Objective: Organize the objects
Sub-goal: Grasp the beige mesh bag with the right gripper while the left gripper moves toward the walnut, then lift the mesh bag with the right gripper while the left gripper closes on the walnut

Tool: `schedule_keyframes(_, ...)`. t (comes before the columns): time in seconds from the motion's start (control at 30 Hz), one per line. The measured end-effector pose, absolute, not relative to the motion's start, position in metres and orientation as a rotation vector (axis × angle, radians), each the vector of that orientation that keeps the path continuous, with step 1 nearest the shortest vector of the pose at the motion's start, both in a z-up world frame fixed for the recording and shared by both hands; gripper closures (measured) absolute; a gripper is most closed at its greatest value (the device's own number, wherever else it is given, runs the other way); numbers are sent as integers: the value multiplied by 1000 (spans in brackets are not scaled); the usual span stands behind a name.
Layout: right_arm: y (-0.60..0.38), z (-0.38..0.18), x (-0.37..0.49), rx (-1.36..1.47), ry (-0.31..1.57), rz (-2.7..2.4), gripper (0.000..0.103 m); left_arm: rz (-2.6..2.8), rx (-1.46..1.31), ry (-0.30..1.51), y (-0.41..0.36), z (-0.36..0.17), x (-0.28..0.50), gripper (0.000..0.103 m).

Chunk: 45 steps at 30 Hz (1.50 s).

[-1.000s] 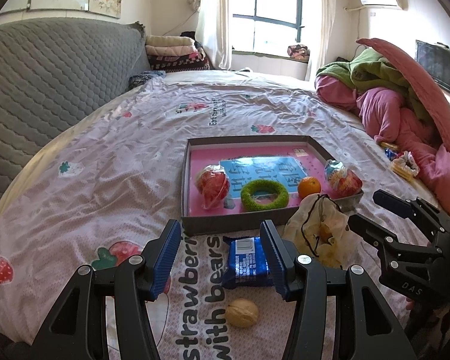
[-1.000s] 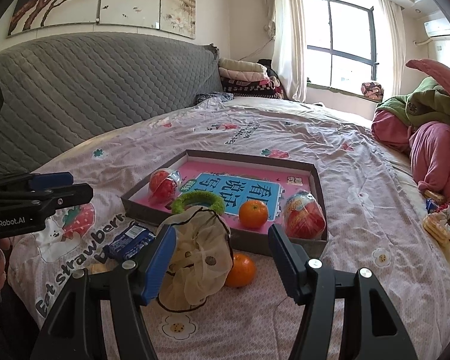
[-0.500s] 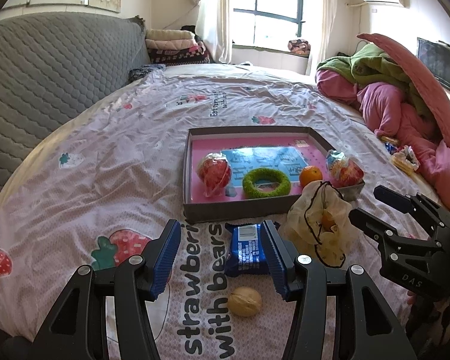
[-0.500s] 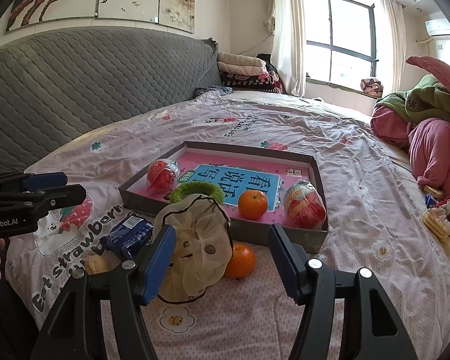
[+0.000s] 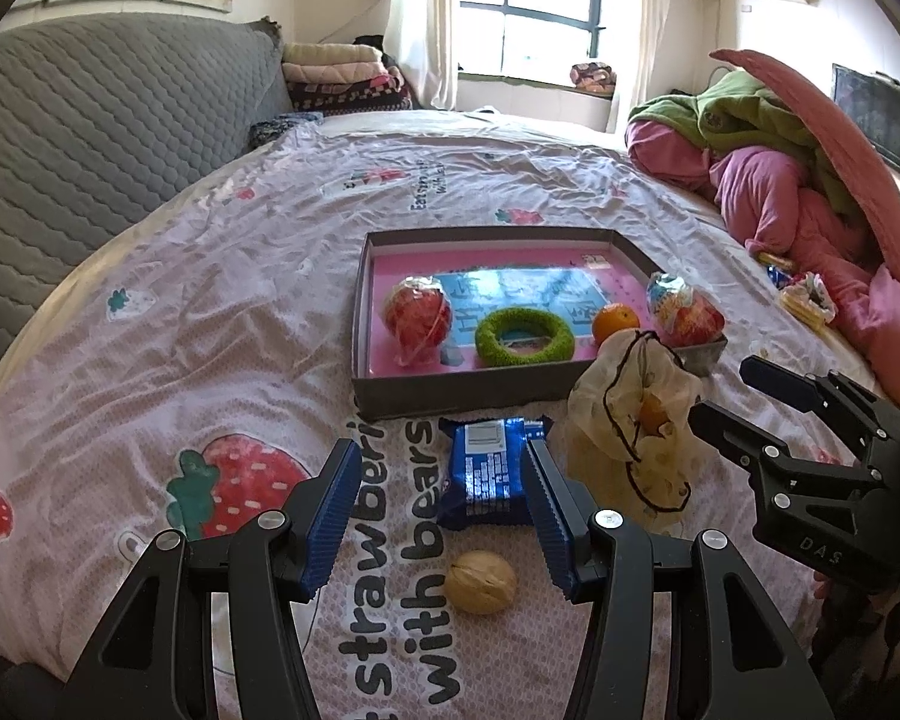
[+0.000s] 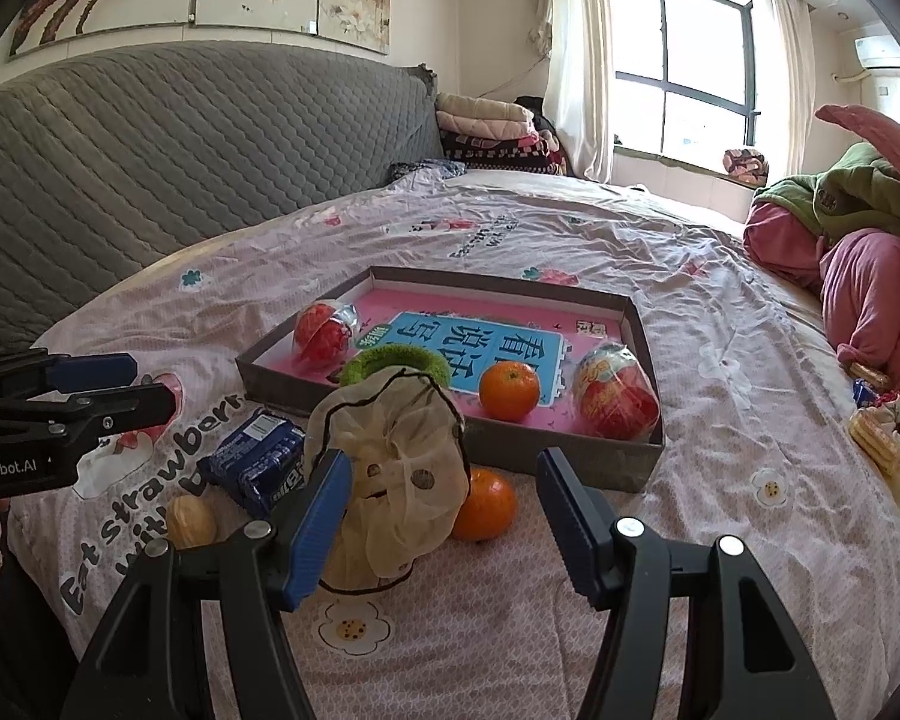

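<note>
1. Left tongs (image 5: pixel 438 516) hang released over the bed (image 5: pixel 210 312), their tips flanking a blue packet (image 5: pixel 486 474) without pressing it; a walnut (image 5: pixel 480 582) lies nearer.
2. Right tongs (image 6: pixel 441 516) gape empty above a scrunchie (image 6: pixel 390 468) and an orange (image 6: pixel 486 504).
3. The tray (image 6: pixel 570 456) beyond holds two wrapped balls, a green ring (image 6: pixel 390 360) and another orange.

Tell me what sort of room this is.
Most likely a bedroom: a bed with a strawberry-print sheet, a quilted grey headboard, and folded blankets stacked beside the curtained window.
</note>
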State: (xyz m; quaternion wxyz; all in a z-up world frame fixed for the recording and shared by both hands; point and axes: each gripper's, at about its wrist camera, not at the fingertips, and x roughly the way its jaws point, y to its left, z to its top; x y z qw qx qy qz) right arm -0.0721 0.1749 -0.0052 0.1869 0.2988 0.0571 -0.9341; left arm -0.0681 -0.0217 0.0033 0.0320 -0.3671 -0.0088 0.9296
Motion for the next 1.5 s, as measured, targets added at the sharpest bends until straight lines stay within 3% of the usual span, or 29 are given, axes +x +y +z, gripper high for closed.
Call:
schedule_keyframes(1.03, 160, -35, -90, 952, 198, -2553, 40, 2731, -1306, 39, -10, -43, -57, 46)
schedule_keyframes(1.33, 150, -37, -85, 936, 221, -2486, 60, 2721, -1323, 24, -12, -49, -60, 46)
schedule_keyframes(1.5, 146, -38, -82, 940, 202, -2430, 64, 2715, -1337, 15, -13, -52, -61, 46)
